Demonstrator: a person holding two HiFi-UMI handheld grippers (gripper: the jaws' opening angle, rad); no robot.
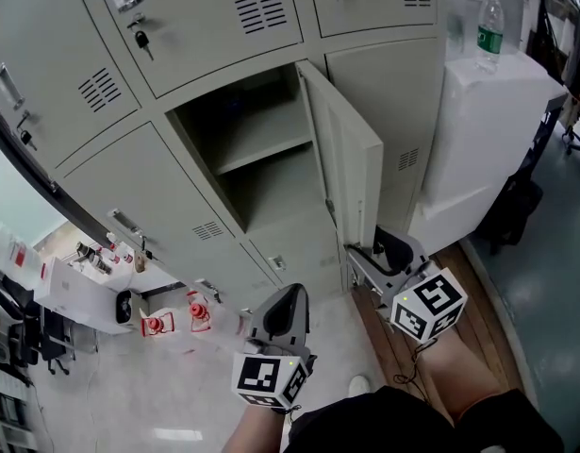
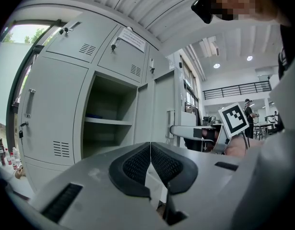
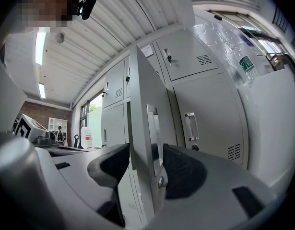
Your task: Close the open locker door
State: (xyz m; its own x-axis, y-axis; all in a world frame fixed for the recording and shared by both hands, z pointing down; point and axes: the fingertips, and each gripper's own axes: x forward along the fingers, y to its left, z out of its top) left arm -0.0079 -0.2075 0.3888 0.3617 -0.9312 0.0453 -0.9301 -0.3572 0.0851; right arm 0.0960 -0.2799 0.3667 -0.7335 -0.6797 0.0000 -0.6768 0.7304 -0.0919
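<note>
The grey locker bank [image 1: 176, 26] fills most of the head view, and all its compartments are closed except one in the middle row. Beside the bank on the right stands a white cabinet [image 1: 488, 140] with a water bottle [image 1: 490, 26] on top; it takes no part in the task. The open locker door [image 1: 351, 159] is swung far out towards the person and shows a bare compartment [image 1: 261, 187] with one shelf [image 1: 261, 144] inside. The right claw [image 3: 147, 164] is spread and reaches level, with the free edge of the door between its two pads. The pads are very near to both faces of the door, but no firm pressing can be seen. This place is probably chosen because the free edge, far from the hinge, gives the easiest swing. The left claw [image 2: 150, 164] is pressed together with nothing in it and hangs lower, in front of the bank, apart from the door. It seems only to wait. The door handle [image 3: 153, 128] is just beside the right pad, on the outer face, so the closing has not yet started.
</note>
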